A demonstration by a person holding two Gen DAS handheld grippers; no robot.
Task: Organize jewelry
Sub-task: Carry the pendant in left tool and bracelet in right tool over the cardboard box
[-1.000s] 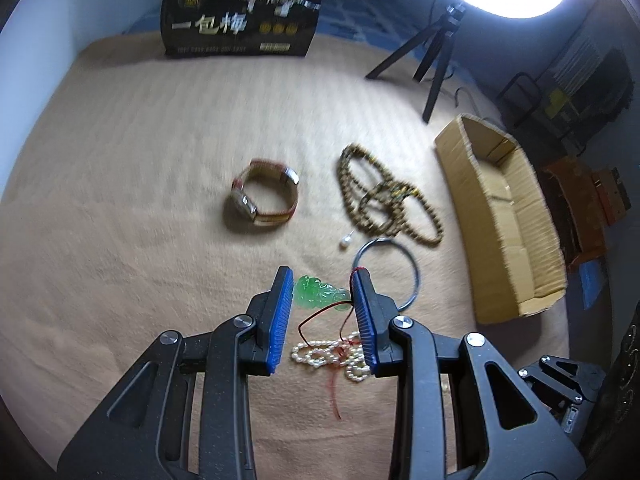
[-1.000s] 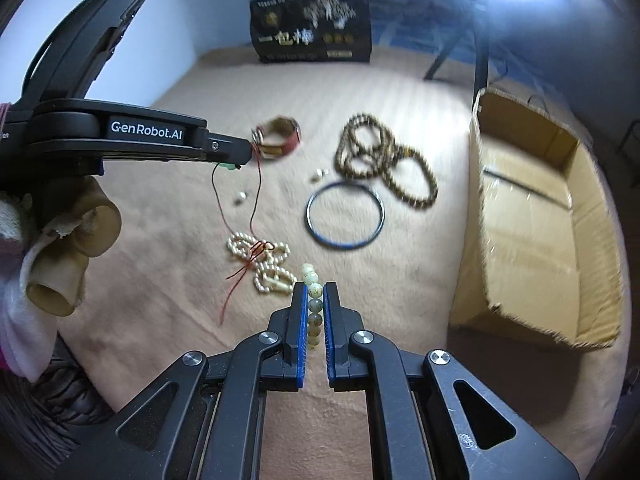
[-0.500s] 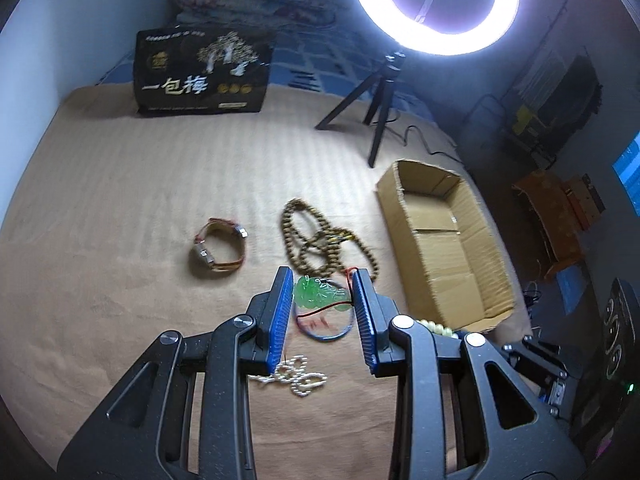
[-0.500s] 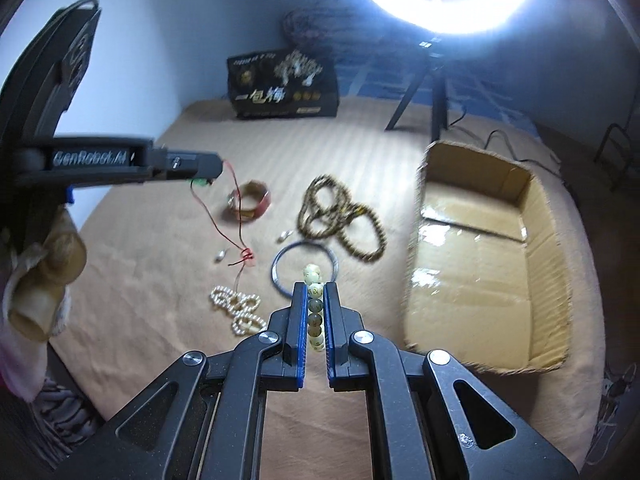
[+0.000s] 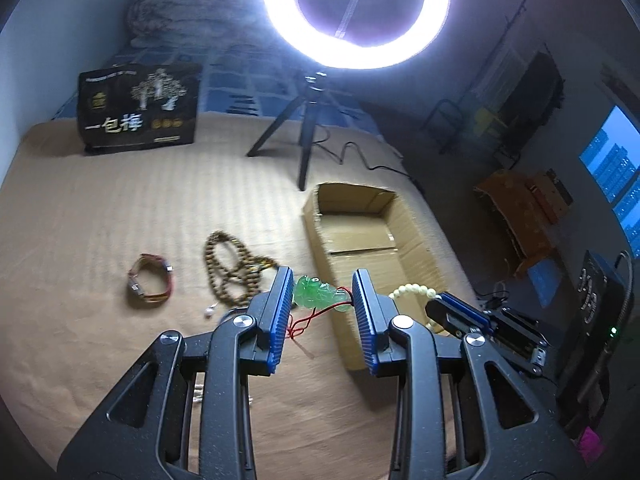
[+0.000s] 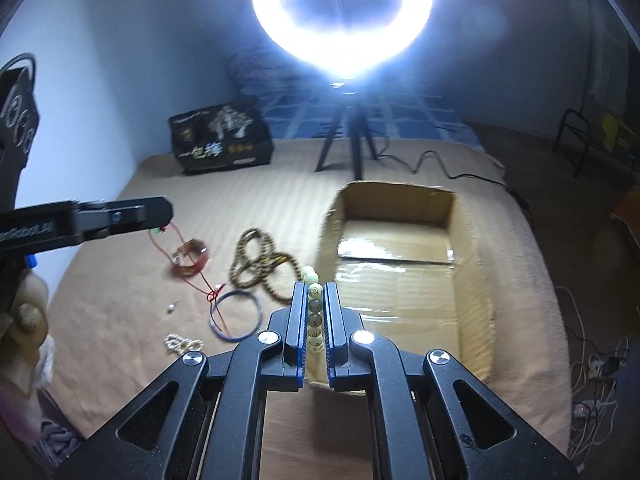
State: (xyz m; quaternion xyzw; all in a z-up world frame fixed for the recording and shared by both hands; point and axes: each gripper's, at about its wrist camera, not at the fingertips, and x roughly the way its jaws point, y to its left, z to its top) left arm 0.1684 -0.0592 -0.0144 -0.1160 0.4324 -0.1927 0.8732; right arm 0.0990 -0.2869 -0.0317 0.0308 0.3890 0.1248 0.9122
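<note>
My left gripper is shut on a green jade pendant, held in the air; its red cord dangles below. In the right wrist view the left gripper comes in from the left and the red cord trails down toward the bed. My right gripper is shut on a pale bead bracelet, just left of the open cardboard box. The left wrist view shows the right gripper with the bead bracelet by the cardboard box.
On the tan bedcover lie a red-strapped watch, a brown bead necklace, a blue bangle, a pearl bracelet and a small earring. A ring light on a tripod and a black printed box stand behind.
Both grippers rose and swung right toward the cardboard box, each keeping its piece. The pendant's cord lifted away from the pearl bracelet. The bed items now sit lower and farther left in both views.
</note>
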